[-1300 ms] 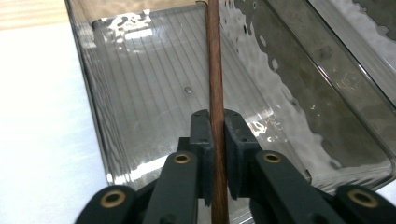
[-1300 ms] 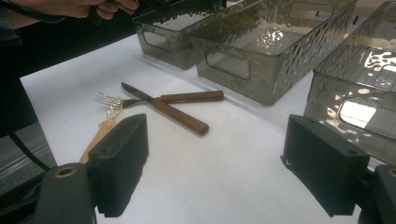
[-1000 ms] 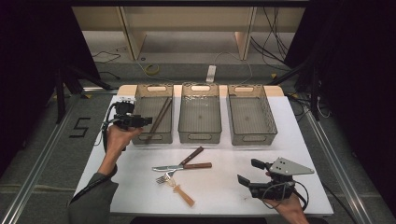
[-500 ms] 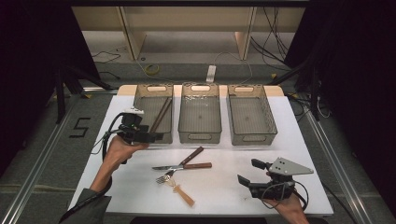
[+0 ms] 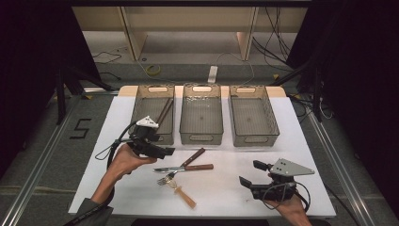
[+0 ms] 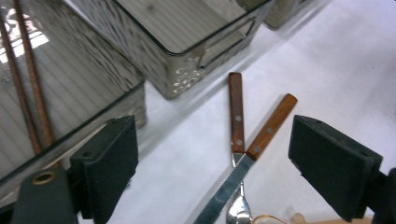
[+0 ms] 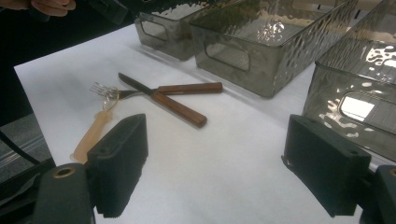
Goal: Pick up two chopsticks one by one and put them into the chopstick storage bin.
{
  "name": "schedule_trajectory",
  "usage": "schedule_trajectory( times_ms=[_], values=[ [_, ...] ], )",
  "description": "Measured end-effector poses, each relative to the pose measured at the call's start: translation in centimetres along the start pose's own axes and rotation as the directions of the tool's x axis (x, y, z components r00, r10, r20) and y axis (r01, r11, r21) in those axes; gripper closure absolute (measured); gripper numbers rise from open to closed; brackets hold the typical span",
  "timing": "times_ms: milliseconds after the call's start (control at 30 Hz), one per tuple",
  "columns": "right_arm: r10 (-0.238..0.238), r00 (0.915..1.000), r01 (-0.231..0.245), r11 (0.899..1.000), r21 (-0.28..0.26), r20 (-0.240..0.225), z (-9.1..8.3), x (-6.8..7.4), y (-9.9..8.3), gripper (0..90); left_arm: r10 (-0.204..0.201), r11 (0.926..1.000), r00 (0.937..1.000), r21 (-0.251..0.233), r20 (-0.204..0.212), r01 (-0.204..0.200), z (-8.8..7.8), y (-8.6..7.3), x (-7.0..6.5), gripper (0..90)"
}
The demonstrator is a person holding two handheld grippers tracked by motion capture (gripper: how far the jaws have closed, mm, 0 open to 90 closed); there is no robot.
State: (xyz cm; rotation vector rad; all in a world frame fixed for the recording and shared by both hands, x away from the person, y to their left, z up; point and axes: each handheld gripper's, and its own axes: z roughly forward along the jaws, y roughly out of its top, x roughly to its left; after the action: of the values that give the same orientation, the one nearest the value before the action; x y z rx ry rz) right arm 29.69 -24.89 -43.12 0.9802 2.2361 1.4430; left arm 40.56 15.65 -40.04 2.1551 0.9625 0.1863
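Note:
Two brown chopsticks [image 5: 163, 113] [image 6: 29, 93] lie slanted in the left clear bin [image 5: 139, 109] [image 6: 122, 95]. On the white table in front of the bins, a wooden-handled knife [image 5: 184, 168] [image 6: 266, 133] [image 7: 166, 101] crosses a wooden-handled fork [image 5: 190, 159] [image 6: 236, 109] [image 7: 187, 88]. A pale fork [image 5: 182, 194] [image 7: 91, 135] lies beside them. My left gripper [image 5: 167, 151] [image 6: 222, 165] hovers near the left bin's front corner and points at the crossed cutlery. Its jaws have just been opening and nothing is between them. My right gripper [image 5: 250, 173] [image 7: 224, 172] rests open and empty at the front right.
The middle bin [image 5: 201, 140] [image 7: 243, 60] and the right bin [image 5: 254, 141] [image 7: 355, 107] stand in a row with the left one at the back of the table [image 5: 226, 202]. Cables trail from both grippers. Dark floor and frame rails surround the table.
My left gripper has drawn back from over the left bin towards the near side and the cutlery, and its jaws stand wider. The chopsticks stay in the bin. The right gripper has not moved.

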Motion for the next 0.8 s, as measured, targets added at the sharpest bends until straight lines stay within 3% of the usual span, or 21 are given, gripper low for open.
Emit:
schedule_trajectory(
  times_ms=[333, 533, 800],
  values=[
    [0.006, 1.0, -0.006, 1.0, 0.002, 0.002, 0.1, -0.2, -0.1, 22.2, 0.073, 0.9968, 0.9969, 0.03, 0.03, -0.074, 0.1, -0.7, -1.8, 15.2],
    [0.008, 1.0, -0.008, 1.0, 0.002, 0.005, 0.0, -0.2, -0.1, 22.1, 0.125, 0.989, 0.9917, 0.076, 0.032, -0.127, 0.5, -1.2, -2.8, 15.2],
    [0.004, 1.0, -0.004, 1.0, 0.008, 0.007, 0.1, -0.1, 0.0, 22.1, 0.181, 0.9762, 0.981, 0.107, 0.069, -0.188, 0.7, -1.7, -4.4, 15.5]
  ],
)
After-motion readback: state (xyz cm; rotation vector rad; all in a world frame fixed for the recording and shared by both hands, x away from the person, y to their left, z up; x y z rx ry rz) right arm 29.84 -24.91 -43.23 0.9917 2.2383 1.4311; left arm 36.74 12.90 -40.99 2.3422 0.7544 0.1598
